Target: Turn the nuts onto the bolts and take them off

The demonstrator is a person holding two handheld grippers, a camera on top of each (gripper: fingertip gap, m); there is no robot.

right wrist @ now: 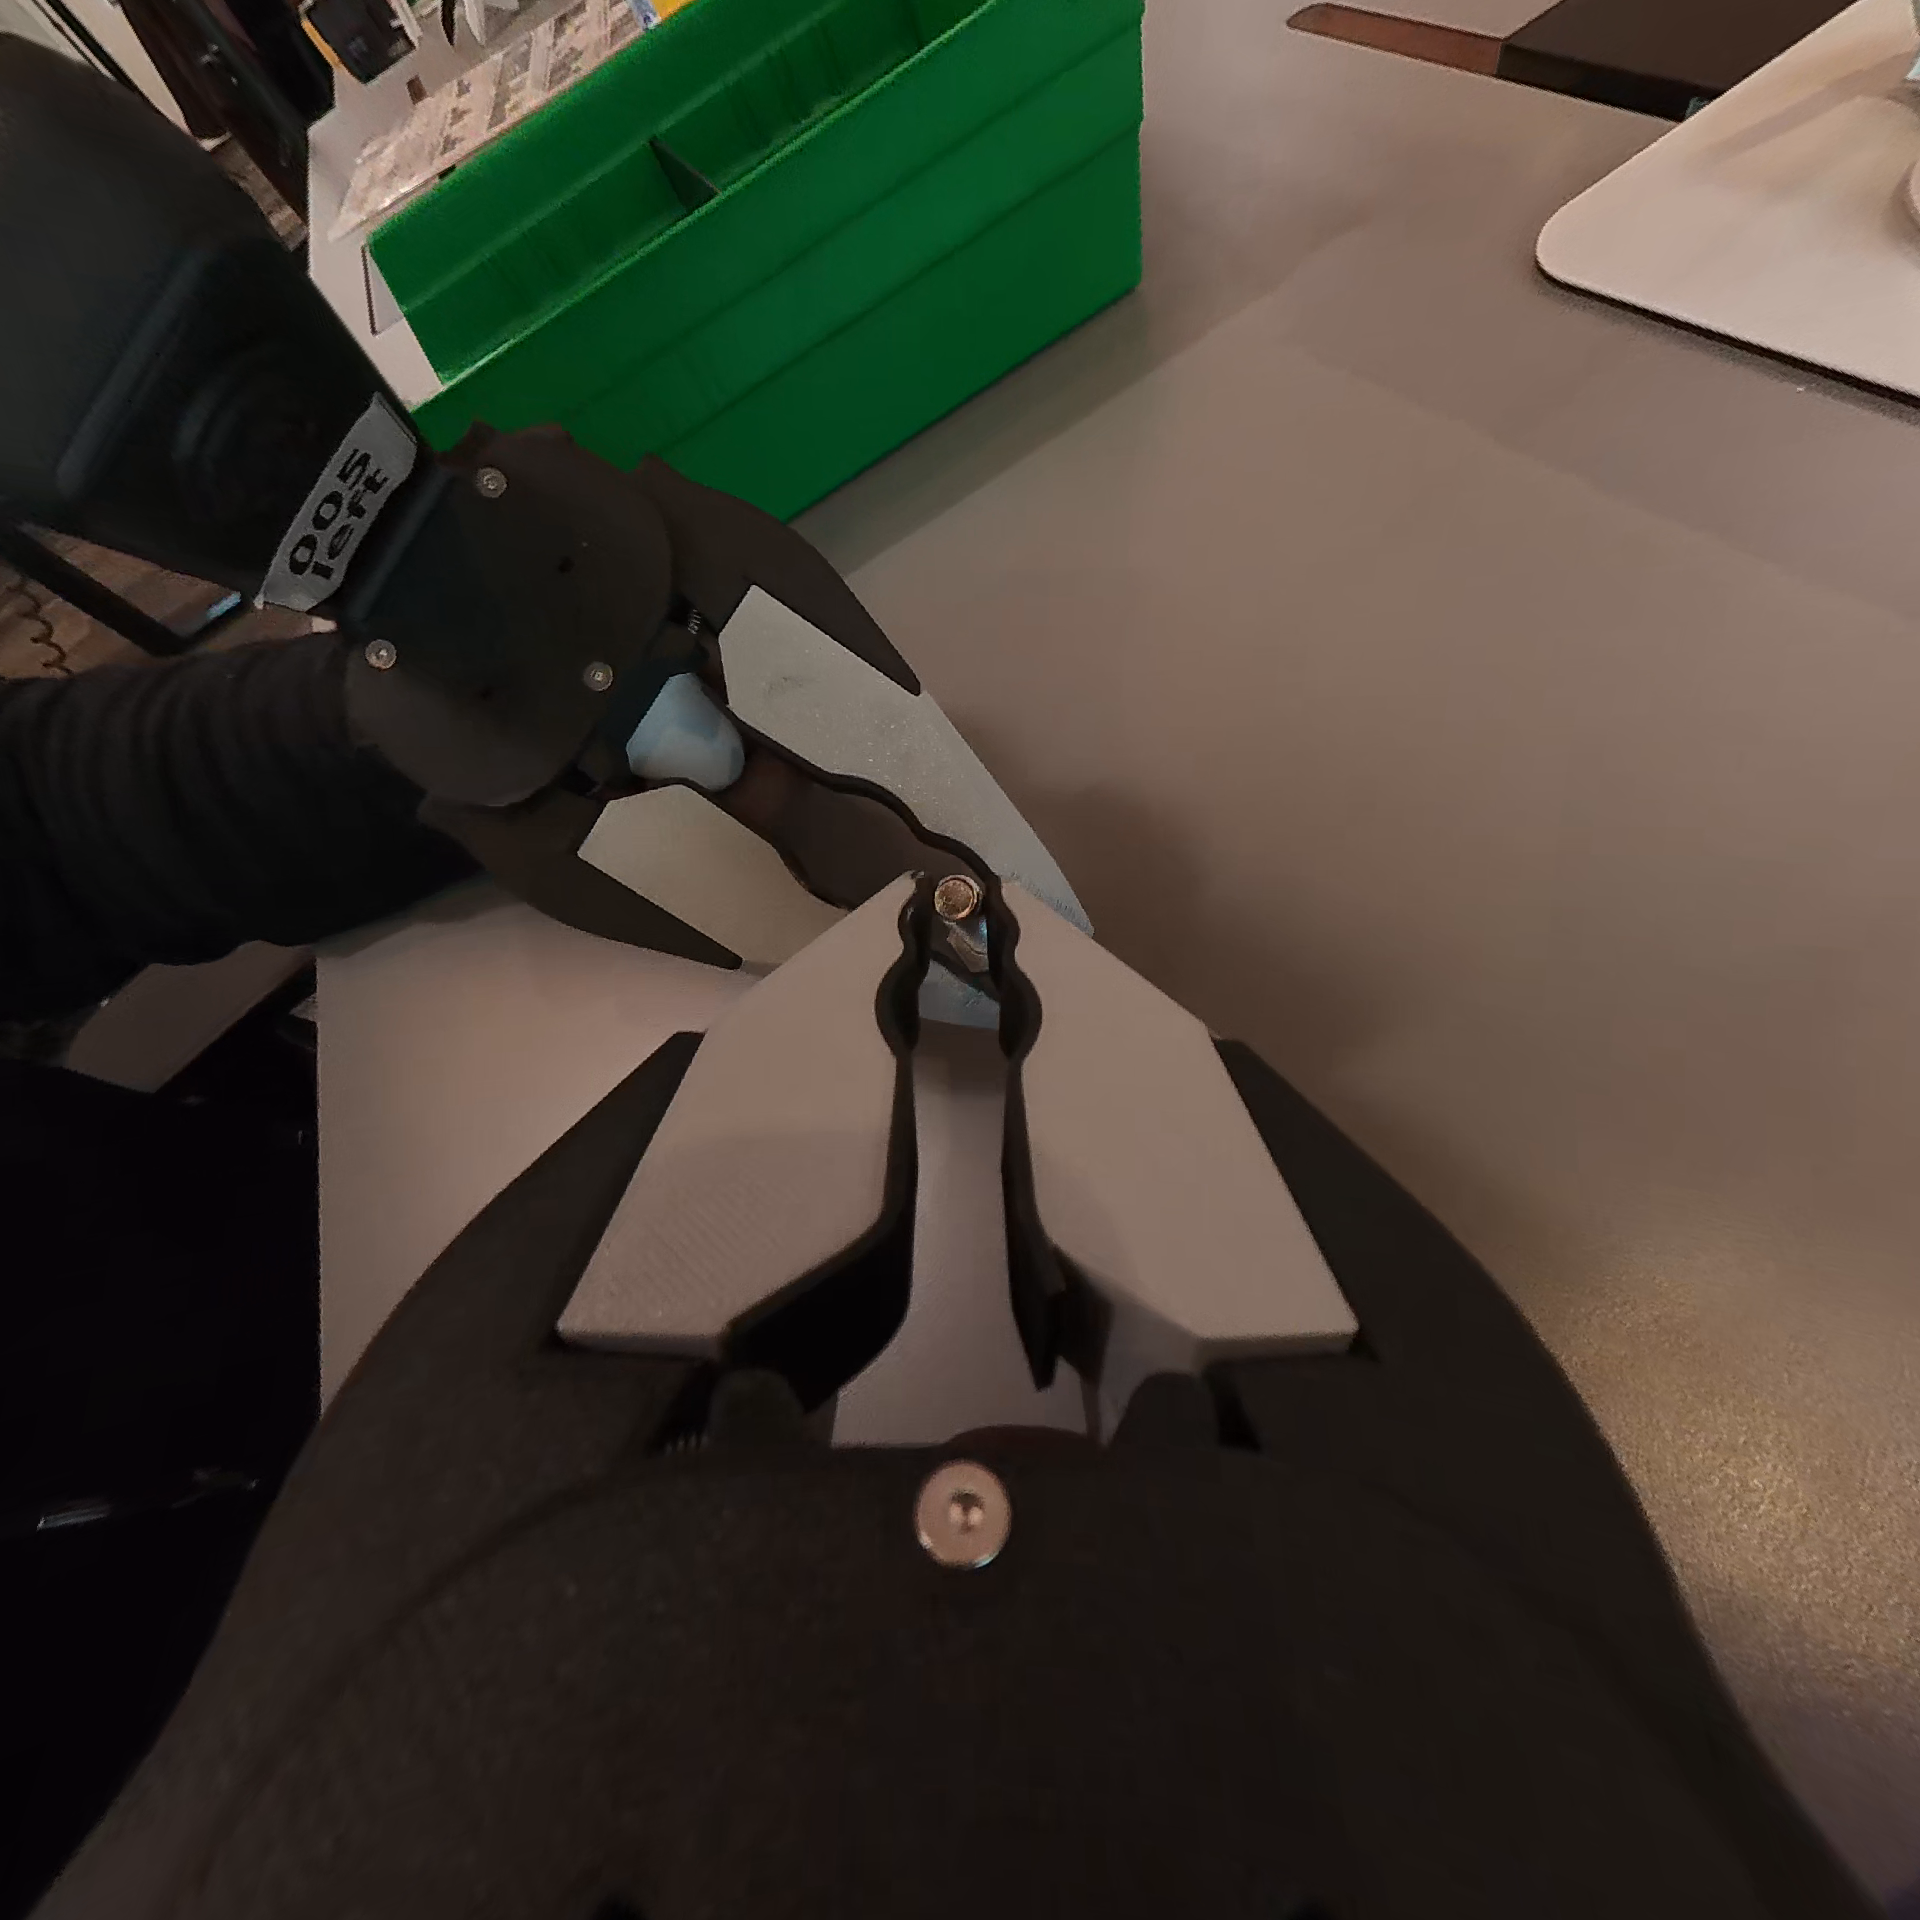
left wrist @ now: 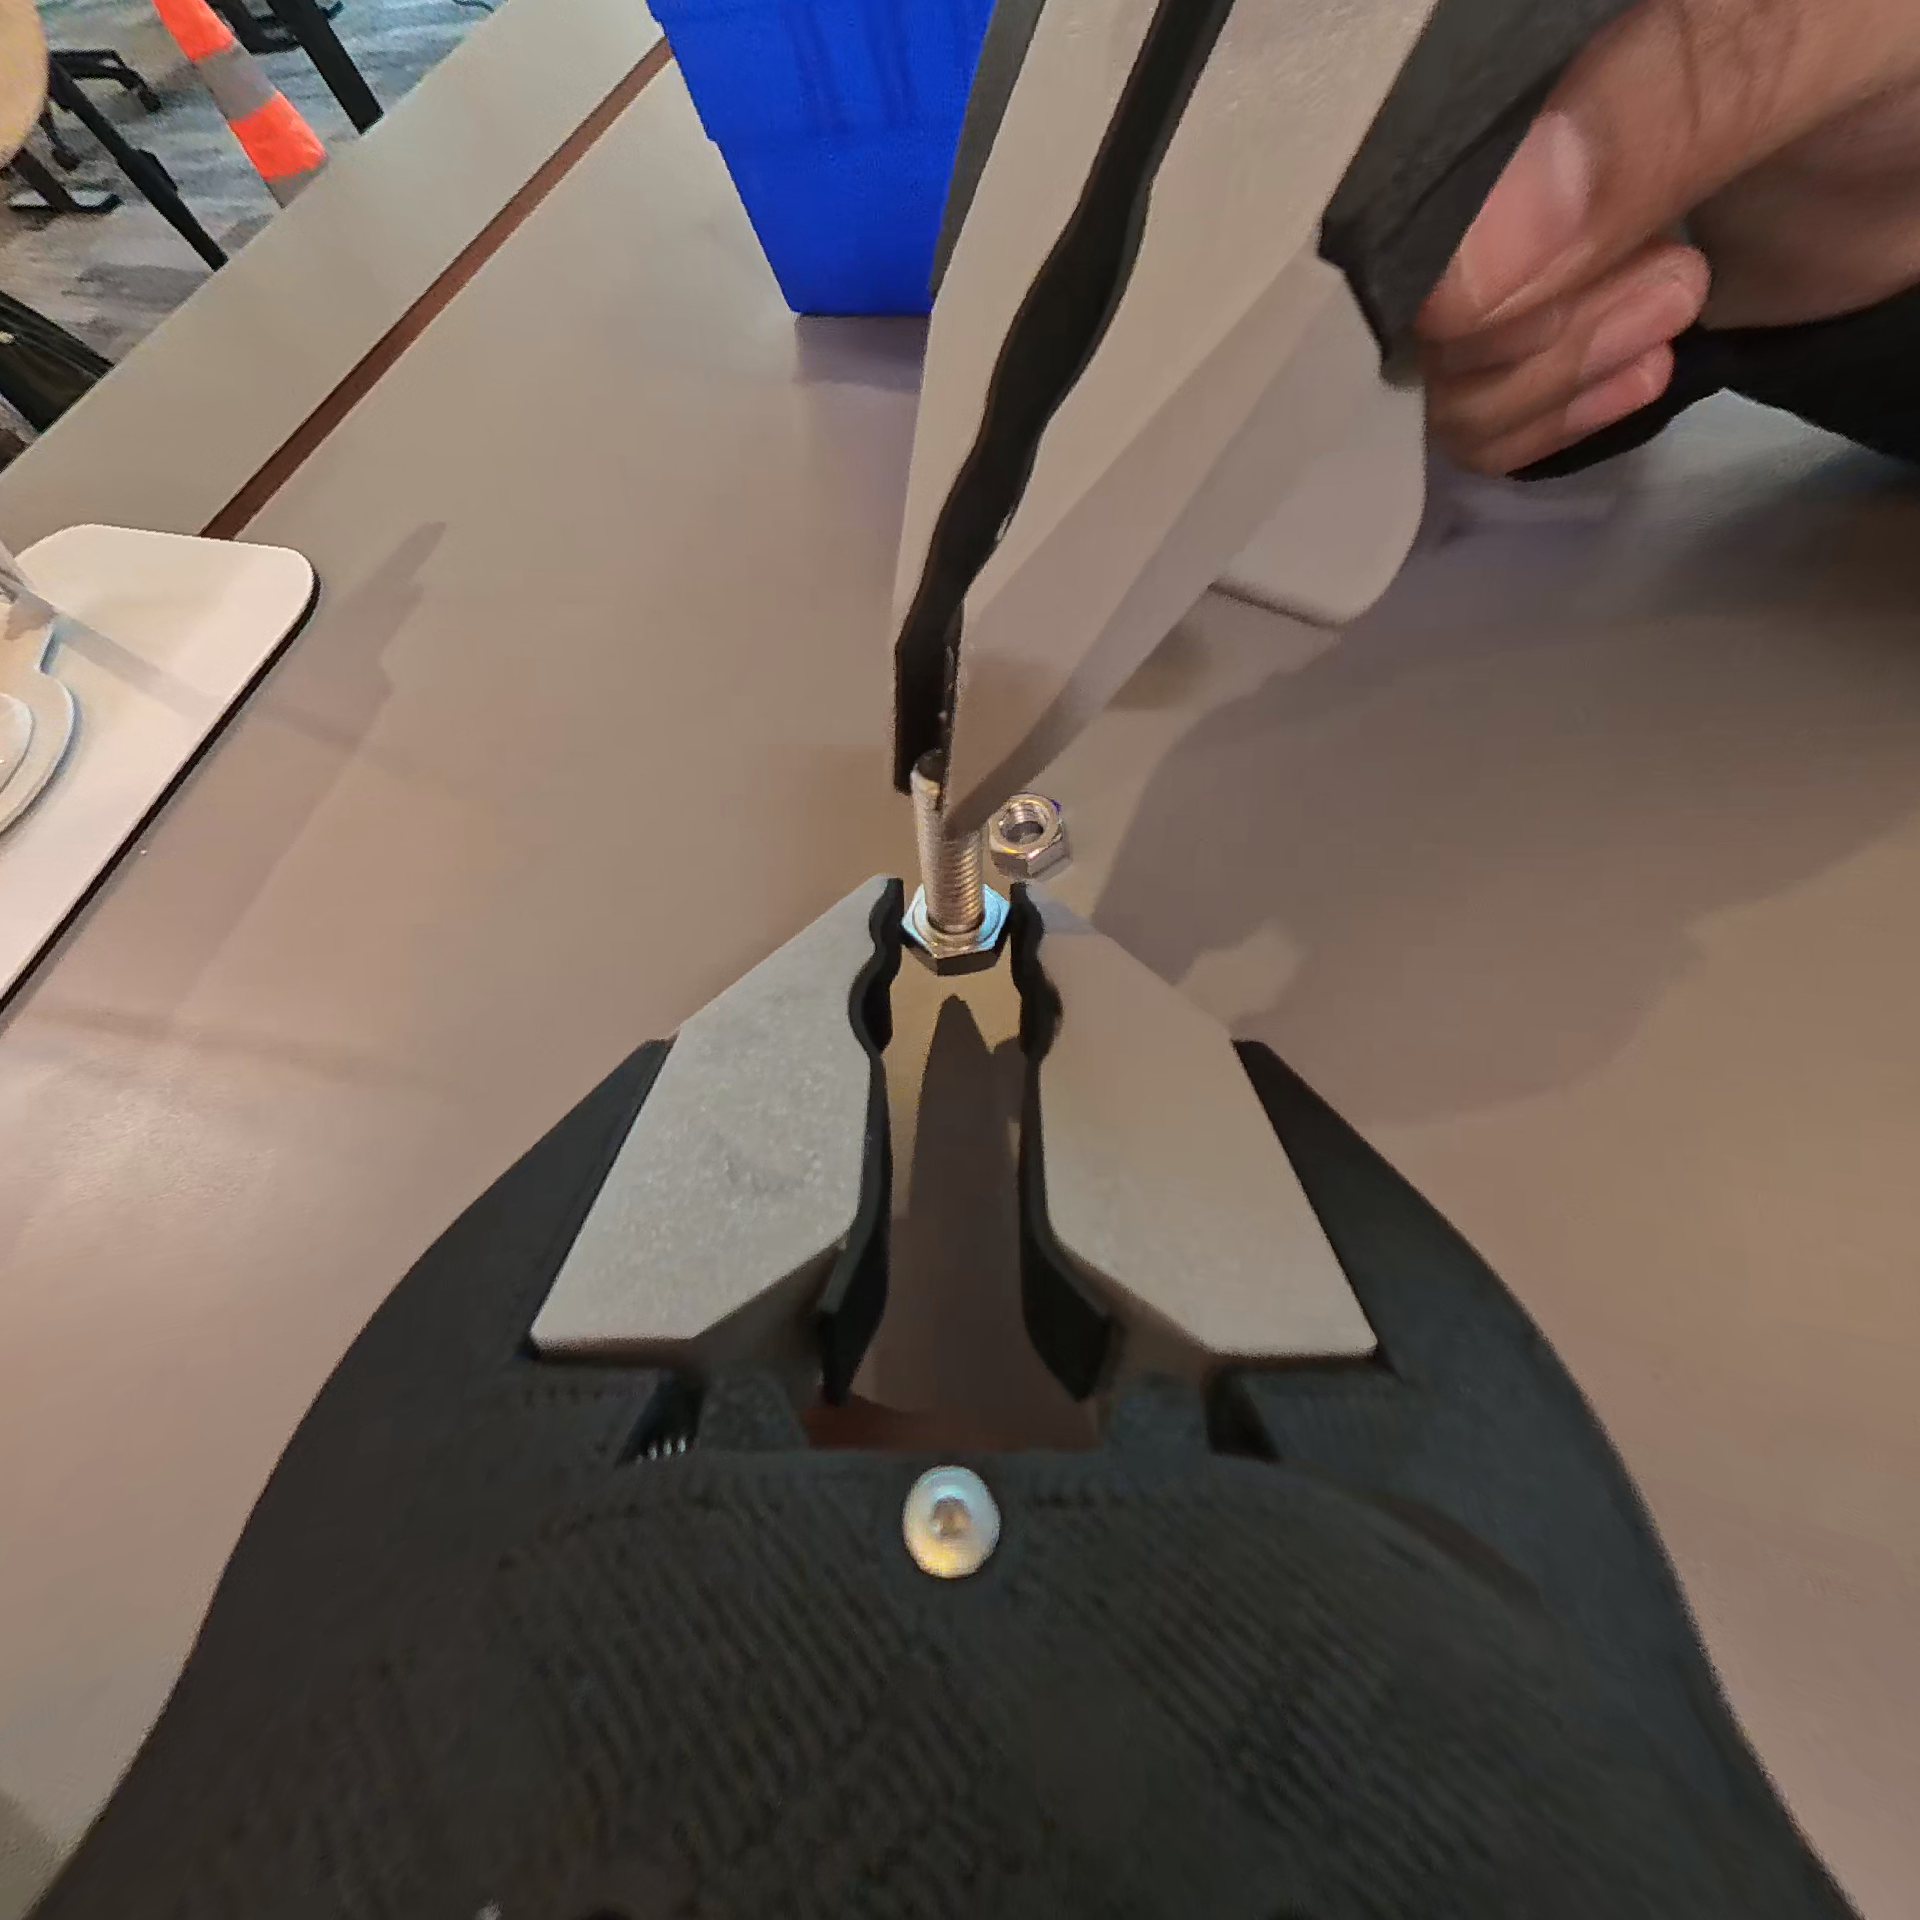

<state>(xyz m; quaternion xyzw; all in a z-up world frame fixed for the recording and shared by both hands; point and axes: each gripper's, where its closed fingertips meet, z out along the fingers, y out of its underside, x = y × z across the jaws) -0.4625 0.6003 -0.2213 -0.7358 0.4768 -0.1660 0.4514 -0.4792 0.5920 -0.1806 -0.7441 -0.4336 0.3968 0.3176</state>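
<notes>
Silver threaded bolt [left wrist: 948, 862] standing upright on grey table [left wrist: 520, 831], left gripper [left wrist: 954, 935] clamped on its hex head, right gripper [right wrist: 956, 914] pinching its top, loose silver nut [left wrist: 1027, 837] just right of it

The bolt [left wrist: 943, 862] stands upright on the table [left wrist: 1455, 1143], enclosed on two sides. The left gripper [left wrist: 954, 930] clamps its hexagonal base from the near side; the right gripper [left wrist: 925, 774] descends from above and closes on the threaded tip. Access from above and from the near side is blocked.

A loose nut [left wrist: 1029, 840] lies just right of the bolt, partly under the right gripper's fingers.

The table to the right of the nut is open. To the left, the surface is free up to a white base plate [left wrist: 156, 623] at the edge. Farther back, a blue bin [left wrist: 831, 156] closes the far side. In the right wrist view, a green bin [right wrist: 779, 260] stands beyond the left gripper.
</notes>
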